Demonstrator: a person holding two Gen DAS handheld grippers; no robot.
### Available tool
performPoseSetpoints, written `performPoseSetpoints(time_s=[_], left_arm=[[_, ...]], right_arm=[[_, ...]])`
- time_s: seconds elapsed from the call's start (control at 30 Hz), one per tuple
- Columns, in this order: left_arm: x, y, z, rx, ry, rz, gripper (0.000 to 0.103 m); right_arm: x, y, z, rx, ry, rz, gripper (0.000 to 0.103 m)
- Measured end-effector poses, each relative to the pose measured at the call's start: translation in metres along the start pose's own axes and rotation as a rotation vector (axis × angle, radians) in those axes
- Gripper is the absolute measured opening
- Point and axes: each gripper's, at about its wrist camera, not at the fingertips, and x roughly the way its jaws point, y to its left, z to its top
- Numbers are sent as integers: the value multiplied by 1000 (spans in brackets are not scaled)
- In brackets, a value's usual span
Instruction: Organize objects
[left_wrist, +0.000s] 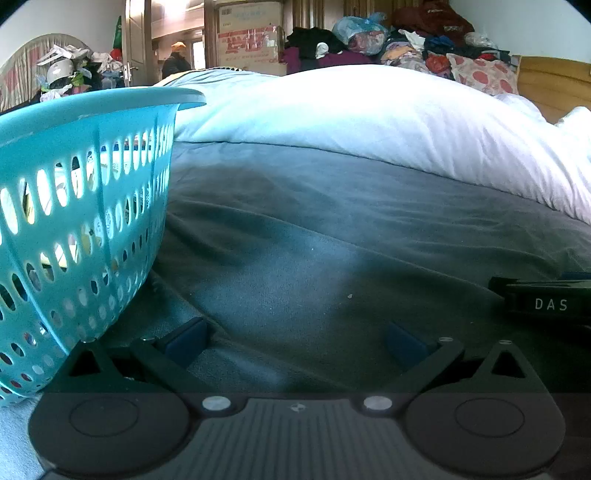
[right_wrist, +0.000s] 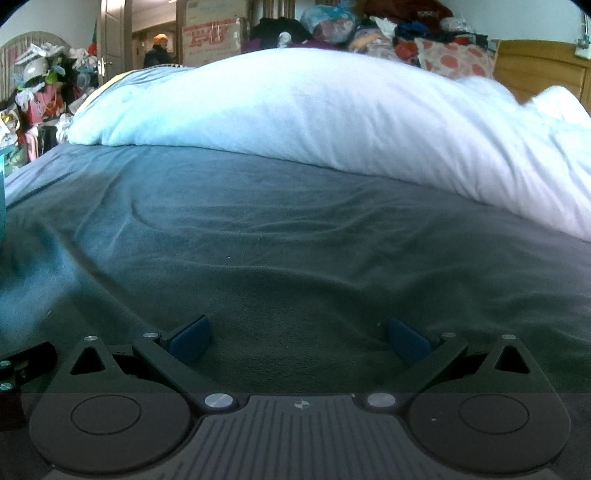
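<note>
Inspection finds both grippers low over the grey fleece bed cover. I read the left gripper with its blue-padded fingers spread fully apart, nothing between them. The right gripper stands likewise released and empty.

The turquoise perforated plastic laundry basket stands on the bed at the left, just beside the left gripper's left finger. I judge it light and stiff, its slotted wall somewhat slippery; the flared rim is the best hold. Mixed items show dimly through its slots, but I cannot identify them. No loose object lies between either pair of fingers.

The white puffy duvet, heaped beyond the grey cover, looks soft and bulky, and would need a pinch on a fold.

The left view shows the basket in full and a black gripper body marked "DAS" at its right edge. The right view shows only a turquoise sliver at its left edge.
</note>
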Motion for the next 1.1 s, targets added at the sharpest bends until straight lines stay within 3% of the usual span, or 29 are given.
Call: performPoseSetpoints(time_s=[0.23,0.3,1.1], left_arm=[[-16,3,-5,-9,-15,-10,103],[-38,4,-17,-6,-20,-6,103],[-38,0,-23,19,-23,13,103]], right_arm=[[0,0,0,0,0,0,103],[0,0,0,0,0,0,103],[0,0,0,1,1,-1,103]])
